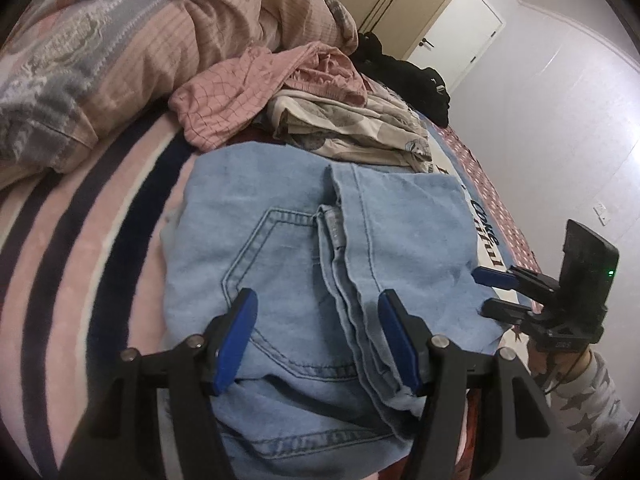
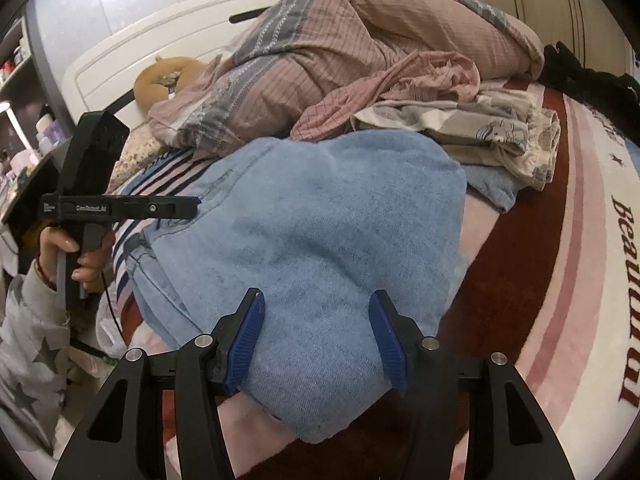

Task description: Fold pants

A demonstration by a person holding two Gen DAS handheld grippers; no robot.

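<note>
Light blue jeans (image 1: 304,264) lie folded into a compact stack on the striped bed blanket, back pocket up and a folded leg over the right half. They also show in the right wrist view (image 2: 320,240). My left gripper (image 1: 318,304) is open and empty, hovering over the near edge by the pocket. My right gripper (image 2: 316,312) is open and empty above the jeans' near corner; it shows at the right of the left wrist view (image 1: 486,292), at the stack's right edge. The left gripper shows from the side in the right wrist view (image 2: 192,206).
A pink checked garment (image 1: 236,96) and a cream printed garment (image 1: 360,128) lie just behind the jeans. A bunched pink-grey duvet (image 2: 360,52) fills the back. Black clothing (image 1: 412,80) lies at the far edge. The headboard (image 2: 160,48) and a shelf stand on the left.
</note>
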